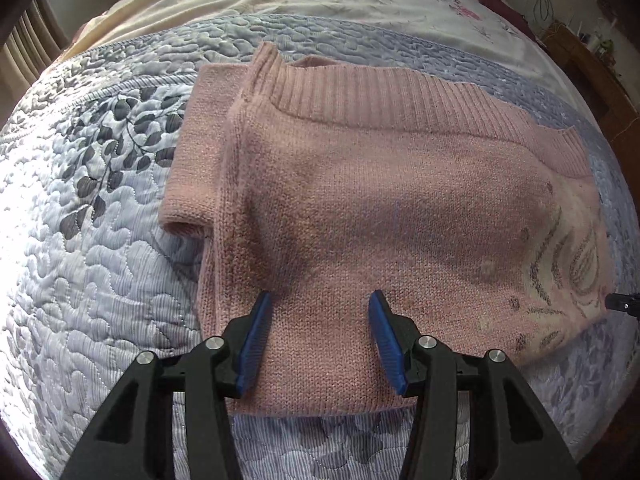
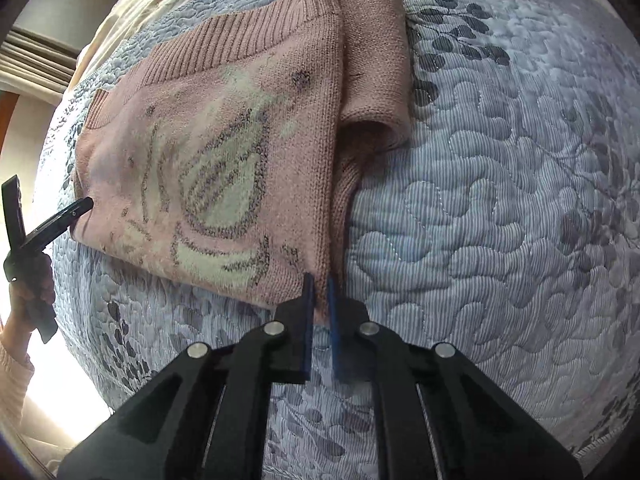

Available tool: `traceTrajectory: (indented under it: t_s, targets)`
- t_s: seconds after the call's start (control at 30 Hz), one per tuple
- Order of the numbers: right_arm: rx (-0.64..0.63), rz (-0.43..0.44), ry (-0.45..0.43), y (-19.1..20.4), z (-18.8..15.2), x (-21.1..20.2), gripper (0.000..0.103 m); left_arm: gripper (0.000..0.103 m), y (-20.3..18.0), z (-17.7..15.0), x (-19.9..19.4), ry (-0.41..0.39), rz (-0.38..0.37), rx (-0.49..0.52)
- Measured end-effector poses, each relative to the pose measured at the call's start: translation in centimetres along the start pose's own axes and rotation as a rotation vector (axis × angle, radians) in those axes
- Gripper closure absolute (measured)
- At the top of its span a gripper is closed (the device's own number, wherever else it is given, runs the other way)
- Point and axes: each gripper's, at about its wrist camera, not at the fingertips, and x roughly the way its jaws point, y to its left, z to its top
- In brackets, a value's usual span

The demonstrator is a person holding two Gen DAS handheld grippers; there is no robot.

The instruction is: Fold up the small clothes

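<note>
Pink sweater (image 1: 360, 208) lies part-folded on the bed quilt (image 1: 88, 280). Left tongs (image 1: 320, 312) spread above its hem; right tongs (image 2: 319, 300) pinching a corner. We judge it soft, light, floppy: grip hem corners, not mid-panel

Right gripper (image 2: 319, 300) pinches pink sweater (image 2: 224, 148) corner on quilt (image 2: 500, 240); left gripper (image 2: 82, 206) touches far edge.
</note>
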Motion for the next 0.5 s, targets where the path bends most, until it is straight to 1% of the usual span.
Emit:
traceTrajectory:
  t_s: [0.2, 0.23, 0.27, 0.3, 0.37, 0.4, 0.43, 0.47, 0.5]
  targets:
    - [0.002, 0.002, 0.012, -0.4, 0.2, 0.8, 0.096, 0.052, -0.1, -0.1, 0.5, 0.009, 0.012, 0.023]
    - [0.003, 0.014, 0.014, -0.4, 0.3, 0.6, 0.093, 0.052, -0.2, 0.1, 0.4, 0.015, 0.015, 0.021]
    - [0.010, 0.030, 0.013, -0.4, 0.5, 0.1, 0.087, 0.052, -0.3, 0.4, 0.2, 0.017, 0.015, 0.017]
    - [0.019, 0.043, 0.000, -0.5, 0.7, -0.6, 0.084, 0.052, -0.5, 0.8, -0.4, 0.006, 0.004, 0.012]
    - [0.020, 0.057, -0.050, -0.8, 1.6, -2.3, 0.065, 0.046, -1.0, 1.8, -1.6, -0.040, -0.022, 0.011]
    - [0.023, 0.052, -0.082, -1.0, 2.2, -3.1, 0.047, 0.039, -1.3, 2.3, -2.1, -0.061, -0.026, 0.014]
    - [0.028, 0.045, -0.110, -1.2, 3.0, -3.8, 0.040, 0.037, -1.8, 3.0, -2.4, -0.080, -0.031, 0.018]
    - [0.037, 0.046, -0.126, -1.5, 3.8, -4.2, 0.037, 0.037, -2.3, 3.6, -2.4, -0.090, -0.035, 0.023]
    - [0.050, 0.067, -0.132, -1.9, 4.7, -4.3, 0.035, 0.037, -2.7, 4.2, -2.2, -0.093, -0.037, 0.027]
